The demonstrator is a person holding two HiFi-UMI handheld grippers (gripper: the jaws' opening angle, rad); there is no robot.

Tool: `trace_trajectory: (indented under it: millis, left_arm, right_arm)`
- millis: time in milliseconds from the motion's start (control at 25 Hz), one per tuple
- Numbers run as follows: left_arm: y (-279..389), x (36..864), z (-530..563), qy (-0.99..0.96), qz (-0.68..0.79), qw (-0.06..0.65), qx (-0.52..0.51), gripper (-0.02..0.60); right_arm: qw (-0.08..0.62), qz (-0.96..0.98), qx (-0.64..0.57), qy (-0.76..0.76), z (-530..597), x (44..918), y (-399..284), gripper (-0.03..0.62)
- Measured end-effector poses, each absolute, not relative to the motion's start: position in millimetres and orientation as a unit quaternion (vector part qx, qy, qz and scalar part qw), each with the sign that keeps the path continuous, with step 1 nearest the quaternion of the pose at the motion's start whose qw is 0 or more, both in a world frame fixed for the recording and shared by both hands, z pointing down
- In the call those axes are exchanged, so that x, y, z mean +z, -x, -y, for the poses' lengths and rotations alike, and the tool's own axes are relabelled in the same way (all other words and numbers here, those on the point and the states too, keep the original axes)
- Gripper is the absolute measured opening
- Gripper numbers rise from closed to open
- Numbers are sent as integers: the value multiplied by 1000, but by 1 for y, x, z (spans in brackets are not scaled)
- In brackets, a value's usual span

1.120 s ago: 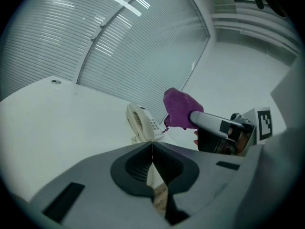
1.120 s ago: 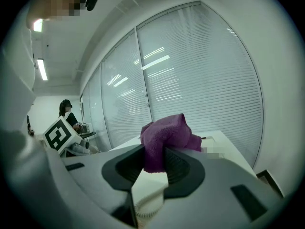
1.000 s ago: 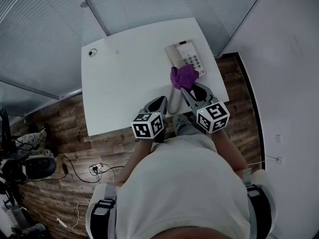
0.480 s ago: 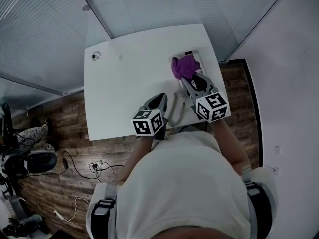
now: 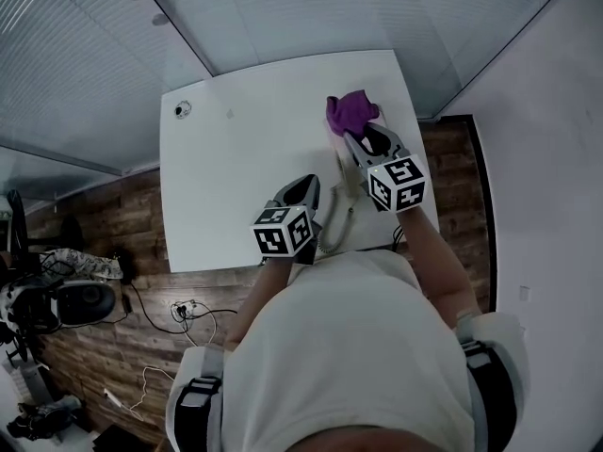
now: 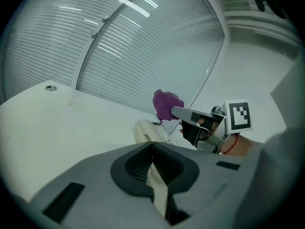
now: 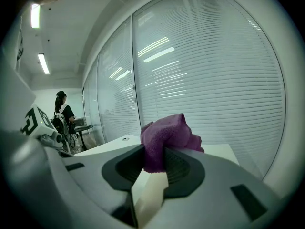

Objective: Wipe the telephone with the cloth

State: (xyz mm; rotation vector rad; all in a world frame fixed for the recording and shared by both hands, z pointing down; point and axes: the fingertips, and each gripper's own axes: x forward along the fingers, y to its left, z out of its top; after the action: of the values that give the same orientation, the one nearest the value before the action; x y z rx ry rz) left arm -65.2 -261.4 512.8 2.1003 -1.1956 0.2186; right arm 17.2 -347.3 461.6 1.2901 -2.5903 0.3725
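Right gripper point(image 7: 159, 165): jaws pinch a bunched purple cloth point(image 7: 165, 138), and the wad sticks out past the tips. Left gripper point(image 6: 152, 151): jaws pressed together, nothing between them.

In the head view the right gripper point(image 5: 353, 137) reaches over the far right part of the white table point(image 5: 236, 177). The cloth point(image 5: 351, 111) at its tip covers the phone's spot, so the body is mostly hidden there. The left gripper view shows the cream telephone point(image 6: 145, 130) on the table, just below the cloth. Cannot tell if the cloth touches it.

A coiled cord point(image 5: 335, 222) runs toward the near edge, between the two grippers. The left gripper point(image 5: 303, 188) is over the near table edge, apart from the phone. Glass wall with blinds point(image 5: 283, 8) behind the table, wood floor point(image 5: 113, 224) at left.
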Motion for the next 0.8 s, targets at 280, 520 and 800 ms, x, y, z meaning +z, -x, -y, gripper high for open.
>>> trace_trajectory:
  millis: [280, 520, 800]
  left_arm:
    - [66, 523, 267, -804, 466, 359, 91, 21]
    - [63, 525, 267, -802, 466, 362, 92, 21]
    - [64, 525, 269, -799, 470, 362, 95, 21]
  right_arm:
    - [126, 878, 140, -440, 379, 485, -11, 123]
    - [144, 872, 152, -443, 392, 505, -8, 123]
    - [163, 867, 158, -444, 400, 522, -7, 123]
